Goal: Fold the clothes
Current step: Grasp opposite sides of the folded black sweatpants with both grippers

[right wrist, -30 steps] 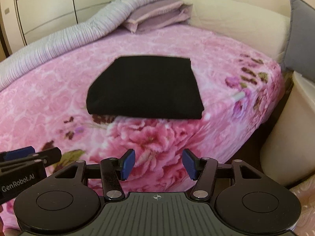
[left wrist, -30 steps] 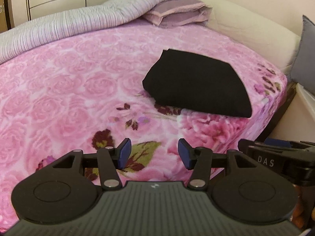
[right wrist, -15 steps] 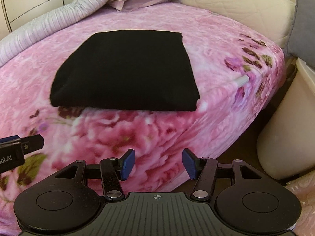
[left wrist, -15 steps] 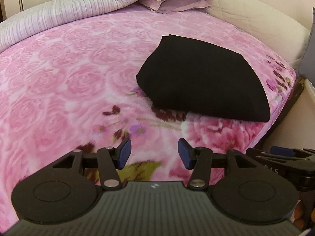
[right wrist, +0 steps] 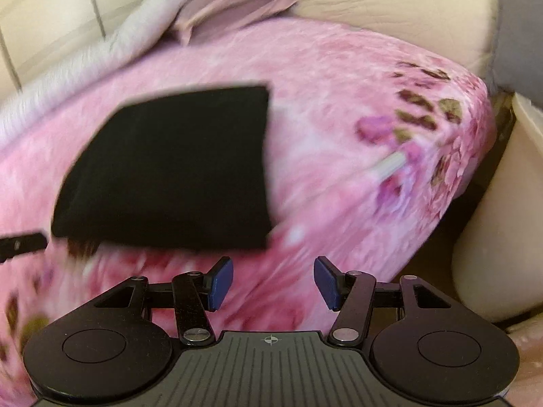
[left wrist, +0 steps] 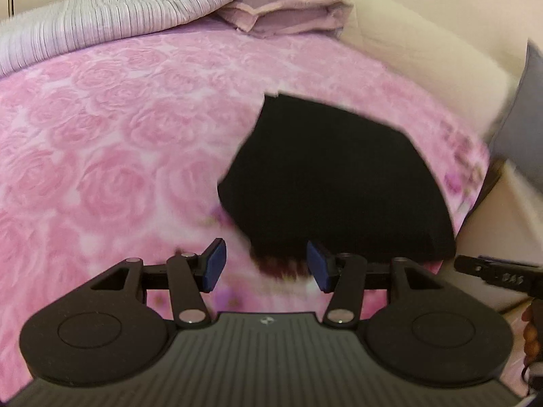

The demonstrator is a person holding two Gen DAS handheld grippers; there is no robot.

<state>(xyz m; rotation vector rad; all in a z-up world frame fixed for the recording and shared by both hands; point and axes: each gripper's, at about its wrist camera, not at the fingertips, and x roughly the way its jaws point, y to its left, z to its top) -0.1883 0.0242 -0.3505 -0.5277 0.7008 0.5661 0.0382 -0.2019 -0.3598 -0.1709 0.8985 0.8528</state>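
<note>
A black garment [left wrist: 336,183] lies folded into a flat rectangle on the pink rose-patterned bedspread [left wrist: 112,156], near the bed's right corner. My left gripper [left wrist: 266,264] is open, just short of the garment's near edge, nothing between its blue pads. In the right wrist view the same black garment [right wrist: 169,169] lies left of centre, and my right gripper [right wrist: 273,283] is open a little before its near right corner, over the bedspread [right wrist: 339,108]. Each gripper's tip shows at the edge of the other's view. Both views are blurred by motion.
A striped grey quilt [left wrist: 118,23] and a folded mauve blanket [left wrist: 288,13] lie along the far side of the bed. A cream padded headboard [left wrist: 424,64] and a grey cushion [left wrist: 526,118] stand at the right. A cream rounded piece of furniture [right wrist: 502,237] stands beside the bed corner.
Both grippers have moved forward toward the folded black garment, which now fills more of each view. The jaws have stayed open, and the garment has not moved.
</note>
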